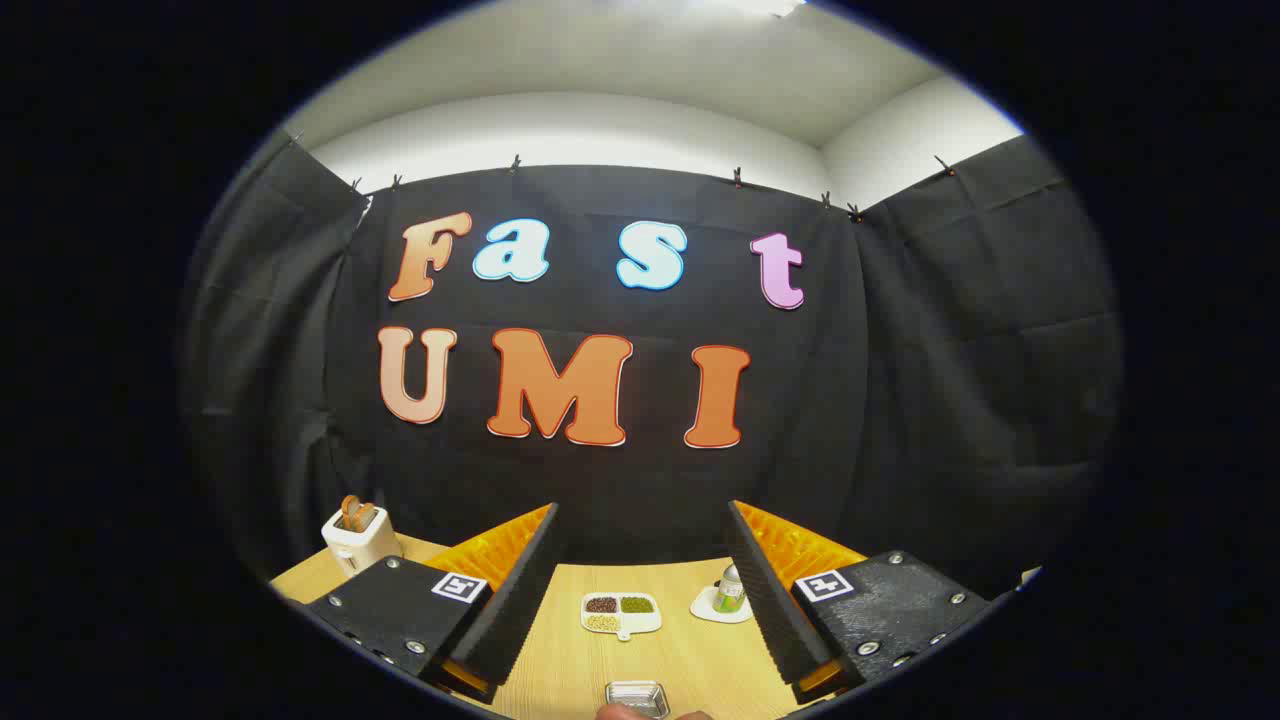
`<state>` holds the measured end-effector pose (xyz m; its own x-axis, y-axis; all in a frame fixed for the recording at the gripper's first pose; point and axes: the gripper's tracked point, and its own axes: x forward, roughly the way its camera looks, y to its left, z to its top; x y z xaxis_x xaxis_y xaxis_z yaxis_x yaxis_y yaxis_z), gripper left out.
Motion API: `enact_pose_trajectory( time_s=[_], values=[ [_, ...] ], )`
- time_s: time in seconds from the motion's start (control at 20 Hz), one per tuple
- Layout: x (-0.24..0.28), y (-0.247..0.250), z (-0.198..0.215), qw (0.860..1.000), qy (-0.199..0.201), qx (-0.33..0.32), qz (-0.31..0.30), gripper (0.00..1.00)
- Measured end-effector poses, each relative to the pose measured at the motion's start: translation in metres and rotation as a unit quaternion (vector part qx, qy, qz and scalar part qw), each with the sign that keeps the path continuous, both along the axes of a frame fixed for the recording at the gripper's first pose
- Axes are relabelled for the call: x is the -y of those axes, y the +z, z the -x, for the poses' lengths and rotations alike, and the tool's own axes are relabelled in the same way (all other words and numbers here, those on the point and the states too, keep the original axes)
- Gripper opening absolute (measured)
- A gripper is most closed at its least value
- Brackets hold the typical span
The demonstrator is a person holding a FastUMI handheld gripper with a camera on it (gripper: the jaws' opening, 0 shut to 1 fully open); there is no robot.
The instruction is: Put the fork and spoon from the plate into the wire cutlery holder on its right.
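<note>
Wooden table (560,660) | gripper (640,585) fingers spread, empty | metal tray (637,697) between them

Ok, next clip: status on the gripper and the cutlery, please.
Gripper up high, jaws wide open, holding nothing. Fork, spoon, plate, wire holder not in sight. Divided snack dish and a metal tray on the table between the jaws.

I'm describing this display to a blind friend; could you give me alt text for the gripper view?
The tool is open and holds nothing, its fingers spread above a wooden table. Between them lies a divided dish of beans, with a small can on a saucer beside it, a metal tray nearer, and a toaster beyond the left finger.
</note>
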<state>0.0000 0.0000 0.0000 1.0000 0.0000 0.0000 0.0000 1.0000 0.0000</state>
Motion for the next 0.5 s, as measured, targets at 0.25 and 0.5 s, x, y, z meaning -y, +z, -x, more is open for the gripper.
enact_pose_trajectory(
  time_s=[0.25,0.5],
  values=[
    [-0.005,0.015,0.001,0.999,0.031,0.026,-0.015,0.96],
    [-0.028,0.023,-0.001,0.999,0.031,0.036,-0.021,0.96]
  ],
)
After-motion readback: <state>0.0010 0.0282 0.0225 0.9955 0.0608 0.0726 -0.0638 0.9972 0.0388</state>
